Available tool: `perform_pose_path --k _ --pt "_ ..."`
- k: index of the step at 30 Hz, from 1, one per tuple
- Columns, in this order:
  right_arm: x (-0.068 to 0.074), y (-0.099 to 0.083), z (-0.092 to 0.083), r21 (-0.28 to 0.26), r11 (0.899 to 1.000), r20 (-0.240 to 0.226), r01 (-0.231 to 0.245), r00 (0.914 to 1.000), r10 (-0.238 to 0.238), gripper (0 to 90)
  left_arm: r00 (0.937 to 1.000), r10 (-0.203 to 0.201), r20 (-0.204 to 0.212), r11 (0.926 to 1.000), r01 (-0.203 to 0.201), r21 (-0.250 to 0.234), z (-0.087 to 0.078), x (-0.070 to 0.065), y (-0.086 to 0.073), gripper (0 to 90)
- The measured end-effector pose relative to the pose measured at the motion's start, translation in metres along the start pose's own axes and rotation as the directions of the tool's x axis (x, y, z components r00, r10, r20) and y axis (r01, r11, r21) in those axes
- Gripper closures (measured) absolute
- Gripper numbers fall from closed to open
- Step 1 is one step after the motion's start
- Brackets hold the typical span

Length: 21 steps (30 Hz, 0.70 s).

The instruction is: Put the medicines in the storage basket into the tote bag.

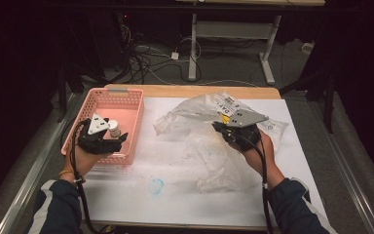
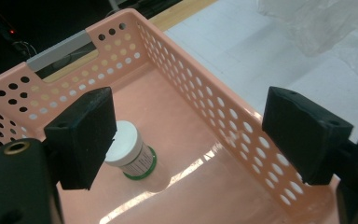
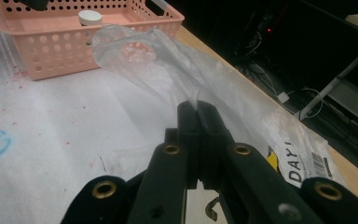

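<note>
The left gripper view looks past wide-open jaws at a small white jar (image 2: 129,150) standing in the pink basket (image 2: 223,126) at the table's left edge. The right gripper (image 3: 197,111) pinches the clear plastic bag (image 3: 168,60) shut. Next, I think the left gripper (image 1: 108,134) must leave the basket.

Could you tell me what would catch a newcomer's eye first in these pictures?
Probably the pink basket at the table's left, with a small white-capped jar standing inside it and the left gripper open above it. Next comes the crumpled clear plastic bag spread across the middle of the white table cover, its film pinched in the shut right gripper.
</note>
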State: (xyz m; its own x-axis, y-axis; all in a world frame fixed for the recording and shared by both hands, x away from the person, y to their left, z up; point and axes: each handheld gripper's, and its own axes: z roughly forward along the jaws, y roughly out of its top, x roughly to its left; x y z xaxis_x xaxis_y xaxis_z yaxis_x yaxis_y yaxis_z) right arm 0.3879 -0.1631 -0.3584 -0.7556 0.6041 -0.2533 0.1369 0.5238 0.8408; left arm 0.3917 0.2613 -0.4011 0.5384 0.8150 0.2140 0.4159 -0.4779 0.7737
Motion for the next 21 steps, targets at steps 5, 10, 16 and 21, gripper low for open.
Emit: perform_pose_path --k 5,10,16,21 --pt "-0.001 -0.001 -0.004 -0.003 1.000 -0.004 -0.004 1.0000 0.004 90.0 0.9995 -0.028 0.011 0.9987 0.028 0.043 0.014 0.020 0.010 18.2" --pt "0.000 -0.002 -0.008 -0.011 1.000 0.006 0.002 1.0000 -0.001 90.0 0.9982 -0.059 0.014 0.9917 0.057 0.116 0.031 0.038 0.015 20.9" --pt "-0.001 -0.004 -0.012 -0.011 1.000 0.008 0.004 1.0000 -0.004 90.0 0.9961 -0.085 0.024 0.9613 0.076 0.265 0.061 0.054 0.008 28.4" --pt "0.000 -0.004 -0.011 -0.011 1.000 0.004 0.008 1.0000 -0.008 90.0 0.9924 -0.117 0.039 0.9418 0.098 0.321 0.076 0.063 0.005 38.1"
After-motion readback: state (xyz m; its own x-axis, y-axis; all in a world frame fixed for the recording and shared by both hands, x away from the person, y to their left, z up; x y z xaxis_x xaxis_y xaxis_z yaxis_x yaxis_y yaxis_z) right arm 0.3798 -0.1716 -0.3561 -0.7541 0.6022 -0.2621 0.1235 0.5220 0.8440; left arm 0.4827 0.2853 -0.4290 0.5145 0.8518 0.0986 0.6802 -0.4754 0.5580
